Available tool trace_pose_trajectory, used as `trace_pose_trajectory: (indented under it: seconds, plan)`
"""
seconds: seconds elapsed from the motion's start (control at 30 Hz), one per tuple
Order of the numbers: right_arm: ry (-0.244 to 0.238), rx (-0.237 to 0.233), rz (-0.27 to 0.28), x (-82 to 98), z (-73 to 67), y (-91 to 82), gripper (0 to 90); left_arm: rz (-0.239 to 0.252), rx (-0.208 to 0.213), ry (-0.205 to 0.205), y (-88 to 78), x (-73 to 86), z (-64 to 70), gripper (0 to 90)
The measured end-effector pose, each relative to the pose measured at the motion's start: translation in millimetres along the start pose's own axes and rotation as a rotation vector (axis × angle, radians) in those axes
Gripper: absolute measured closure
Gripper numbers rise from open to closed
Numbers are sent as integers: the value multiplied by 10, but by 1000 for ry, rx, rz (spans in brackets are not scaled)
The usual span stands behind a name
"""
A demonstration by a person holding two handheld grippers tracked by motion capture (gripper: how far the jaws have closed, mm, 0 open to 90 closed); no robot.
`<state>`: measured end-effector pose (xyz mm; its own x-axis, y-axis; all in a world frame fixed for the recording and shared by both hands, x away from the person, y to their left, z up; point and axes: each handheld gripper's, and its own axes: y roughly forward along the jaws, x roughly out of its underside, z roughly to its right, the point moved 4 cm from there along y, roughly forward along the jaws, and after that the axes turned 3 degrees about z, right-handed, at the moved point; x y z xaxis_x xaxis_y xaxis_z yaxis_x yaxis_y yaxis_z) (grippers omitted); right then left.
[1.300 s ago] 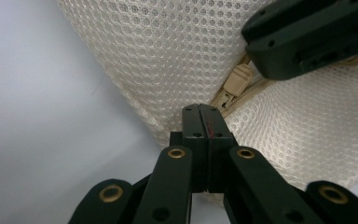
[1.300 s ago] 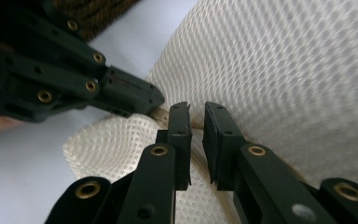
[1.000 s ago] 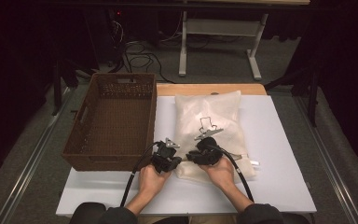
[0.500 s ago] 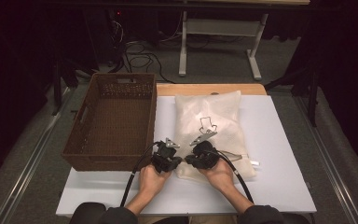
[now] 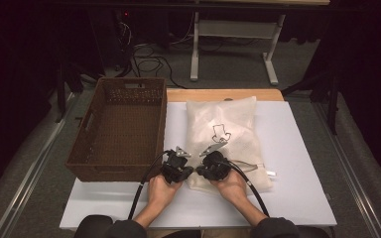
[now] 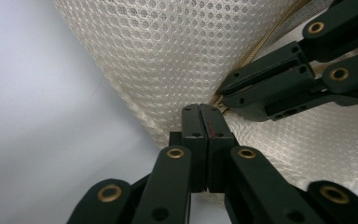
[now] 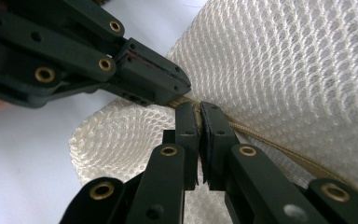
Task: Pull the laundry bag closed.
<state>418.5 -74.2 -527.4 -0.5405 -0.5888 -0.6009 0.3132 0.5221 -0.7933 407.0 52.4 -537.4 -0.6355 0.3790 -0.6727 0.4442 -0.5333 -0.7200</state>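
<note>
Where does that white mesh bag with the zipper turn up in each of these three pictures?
High view: the mesh bag lies right of the wicker basket, on the white table.
Left gripper view: it fills the upper middle and right, behind the shut jaws.
Right gripper view: it fills the right side and lower left.
Shared landmark: the bag's tan zipper line, where both grippers meet.

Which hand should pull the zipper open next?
Probably the right. The right gripper is pinched right on the tan zipper line of the mesh bag, while the left gripper clamps the bag's corner beside it, so it can hold the bag steady.
</note>
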Motion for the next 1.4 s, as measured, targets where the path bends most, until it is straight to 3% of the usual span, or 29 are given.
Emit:
trace_pose_trajectory:
  seconds: [0.27, 0.83, 1.2, 1.4]
  plan:
    - [-33, 27, 29, 75, -4, -77, 883, 4, -7, 14, 2, 10, -18, 899]
    - [-14, 115, 48, 302, 208, -521, 883, 5, -18, 29, 7, 12, -5, 900]
    - [-11, 118, 40, 288, 205, -463, 882, -8, -8, 18, -22, -9, 7, 857]
    - [-4, 110, 37, 276, 186, -419, 882, 55, 32, 10, -86, -66, 79, 744]
